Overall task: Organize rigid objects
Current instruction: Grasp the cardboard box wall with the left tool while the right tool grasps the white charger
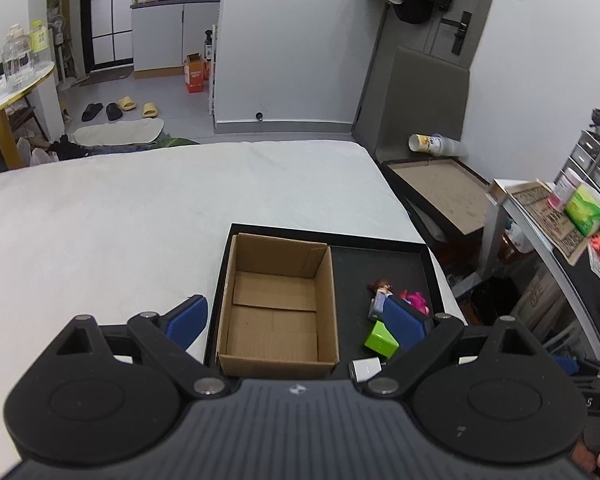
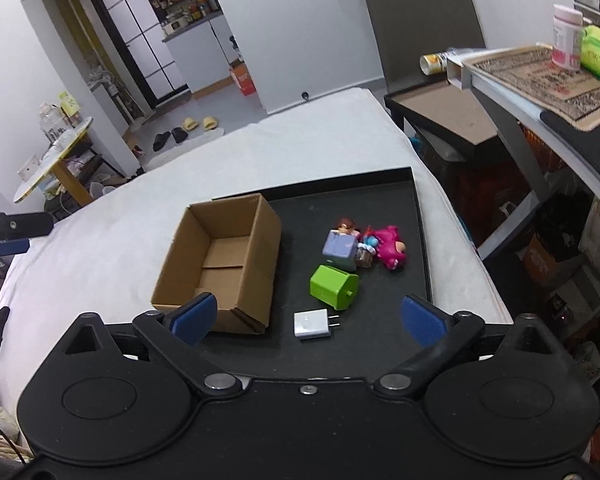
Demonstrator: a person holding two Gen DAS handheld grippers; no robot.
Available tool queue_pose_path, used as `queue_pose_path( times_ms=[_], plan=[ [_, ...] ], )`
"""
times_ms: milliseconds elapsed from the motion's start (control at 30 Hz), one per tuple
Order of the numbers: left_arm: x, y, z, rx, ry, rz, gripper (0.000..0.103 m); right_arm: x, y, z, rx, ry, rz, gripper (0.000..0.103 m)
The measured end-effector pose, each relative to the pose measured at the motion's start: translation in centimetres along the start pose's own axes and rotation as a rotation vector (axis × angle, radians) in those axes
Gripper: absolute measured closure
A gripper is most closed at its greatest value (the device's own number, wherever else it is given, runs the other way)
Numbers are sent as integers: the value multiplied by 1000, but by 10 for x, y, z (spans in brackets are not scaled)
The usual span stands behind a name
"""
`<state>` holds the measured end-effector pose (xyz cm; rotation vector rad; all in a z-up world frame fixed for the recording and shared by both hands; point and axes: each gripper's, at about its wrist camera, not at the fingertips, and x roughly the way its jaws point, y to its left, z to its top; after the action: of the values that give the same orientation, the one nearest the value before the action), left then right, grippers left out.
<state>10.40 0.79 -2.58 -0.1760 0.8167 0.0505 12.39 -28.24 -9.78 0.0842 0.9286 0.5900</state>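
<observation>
— Looking at the right claw (image 2: 308, 322) first: how wide is it?

— Spread wide, blue pads (image 2: 420, 326) far apart, nothing pinched. It hangs over the near edge of the shallow black rectangular tray (image 2: 414, 200), and the small white plastic plug adapter (image 2: 312, 323) lies on the tray floor between its fingers, untouched.

— And the left claw (image 1: 296, 318)?

— Also spread wide and holding nothing. One pad (image 1: 188, 320) sits over the white bed cover (image 1: 140, 220) just outside the tray, the other over the toys inside it.

— Where is the open brown cardboard box (image 2: 220, 264)?

— Inside the tray, against its left side, flaps folded flat on the bottom, nothing in it.

— The rest?

— All on the tray floor to the right of the box. The lime-green plastic cube with a short peg (image 2: 334, 286) lies just beyond the adapter. Past it, bunched together, are a pale lilac block figure with brown hair (image 2: 340, 246), a small brown jar-like toy (image 2: 365, 257) and a magenta plush-looking bear figure (image 2: 392, 250) lying on its side.
</observation>
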Motion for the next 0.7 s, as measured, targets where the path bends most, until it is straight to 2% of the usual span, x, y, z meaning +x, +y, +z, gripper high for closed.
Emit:
queue_pose_path(
  times_ms=[133, 200, 400, 700],
  plan=[
    [16, 10, 3, -48, 14, 15, 11, 14, -8, 1, 21, 28, -13, 12],
    [24, 18, 6, -88, 18, -1, 11, 21, -11, 1, 25, 39, -24, 12],
    [47, 30, 9, -121, 14, 3, 12, 40, -16, 3, 26, 77, -36, 12],
    [85, 51, -3, -189, 48, 35, 13, 72, -15, 3, 11, 139, -59, 12]
  ],
)
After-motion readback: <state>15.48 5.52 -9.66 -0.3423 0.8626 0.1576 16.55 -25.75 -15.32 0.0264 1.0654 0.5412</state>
